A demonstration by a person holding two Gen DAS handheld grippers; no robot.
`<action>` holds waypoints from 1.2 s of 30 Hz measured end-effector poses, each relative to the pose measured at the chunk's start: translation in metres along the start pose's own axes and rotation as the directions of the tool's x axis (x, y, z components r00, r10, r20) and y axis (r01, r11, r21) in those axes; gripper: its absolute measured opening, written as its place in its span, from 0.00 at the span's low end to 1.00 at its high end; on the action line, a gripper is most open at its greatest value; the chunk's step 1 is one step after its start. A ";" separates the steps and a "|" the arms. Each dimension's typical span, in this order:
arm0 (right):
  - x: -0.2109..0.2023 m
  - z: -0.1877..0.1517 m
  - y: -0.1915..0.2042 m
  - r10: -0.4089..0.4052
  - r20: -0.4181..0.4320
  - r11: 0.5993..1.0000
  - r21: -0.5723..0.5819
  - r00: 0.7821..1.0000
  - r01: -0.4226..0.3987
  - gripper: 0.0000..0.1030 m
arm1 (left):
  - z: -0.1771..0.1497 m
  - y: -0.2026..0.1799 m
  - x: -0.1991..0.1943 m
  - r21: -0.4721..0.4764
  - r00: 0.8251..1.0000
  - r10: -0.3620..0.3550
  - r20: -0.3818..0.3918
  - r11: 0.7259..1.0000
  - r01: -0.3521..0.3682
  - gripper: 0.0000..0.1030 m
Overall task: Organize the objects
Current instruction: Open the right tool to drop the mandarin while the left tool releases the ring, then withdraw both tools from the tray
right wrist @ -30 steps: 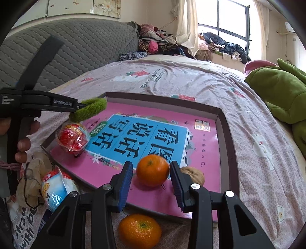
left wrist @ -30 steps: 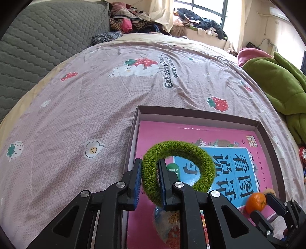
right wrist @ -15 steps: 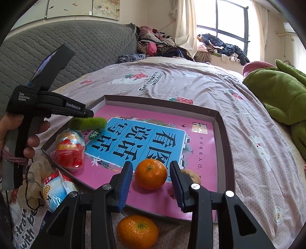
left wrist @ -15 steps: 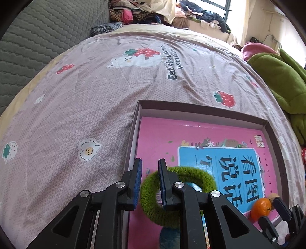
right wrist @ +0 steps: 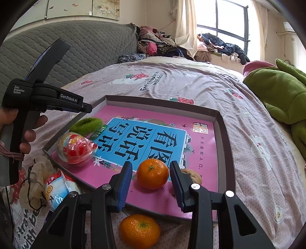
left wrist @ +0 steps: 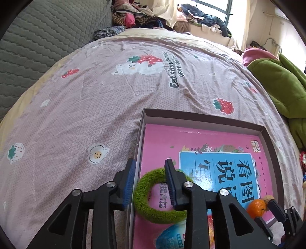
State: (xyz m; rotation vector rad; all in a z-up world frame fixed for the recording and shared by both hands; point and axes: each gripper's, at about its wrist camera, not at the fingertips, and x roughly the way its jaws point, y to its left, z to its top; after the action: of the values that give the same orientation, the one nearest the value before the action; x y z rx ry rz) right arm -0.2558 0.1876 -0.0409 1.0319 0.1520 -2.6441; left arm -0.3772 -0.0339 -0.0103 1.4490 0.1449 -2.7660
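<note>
This is a lived-in bedroom in a home. A bed fills most of both views, spread with a pale mauve sheet printed with strawberries, flowers and a bear. A grey quilted headboard rises at the upper left of the frame. Beyond it, at the top centre, loose clothes lie heaped in a pile, with more garments strewn along the sill of a bright window hung with cream curtains. A green plush blanket is bunched at the right edge.
</note>
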 end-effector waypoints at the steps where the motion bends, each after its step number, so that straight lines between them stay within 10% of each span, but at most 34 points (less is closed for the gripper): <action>1: -0.001 0.000 0.000 0.002 0.003 1.000 0.003 1.000 -0.002 0.39 | -0.001 0.000 -0.002 -0.003 1.000 -0.003 0.002 1.000 0.003 0.40; 13: -0.023 0.009 0.002 0.021 0.042 1.000 0.019 0.999 -0.022 0.47 | -0.015 -0.001 -0.034 0.023 0.999 -0.002 0.045 1.000 0.001 0.60; 36: -0.113 0.029 0.013 0.039 0.198 0.999 0.025 0.979 -0.044 0.53 | -0.062 -0.007 -0.138 0.061 0.985 -0.028 0.170 0.998 0.018 0.60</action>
State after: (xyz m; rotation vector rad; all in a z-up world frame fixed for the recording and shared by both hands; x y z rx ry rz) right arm -0.1918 0.1964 0.0572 0.7651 0.0481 -2.6982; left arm -0.2477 -0.0255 0.0687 1.2198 0.0774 -2.9206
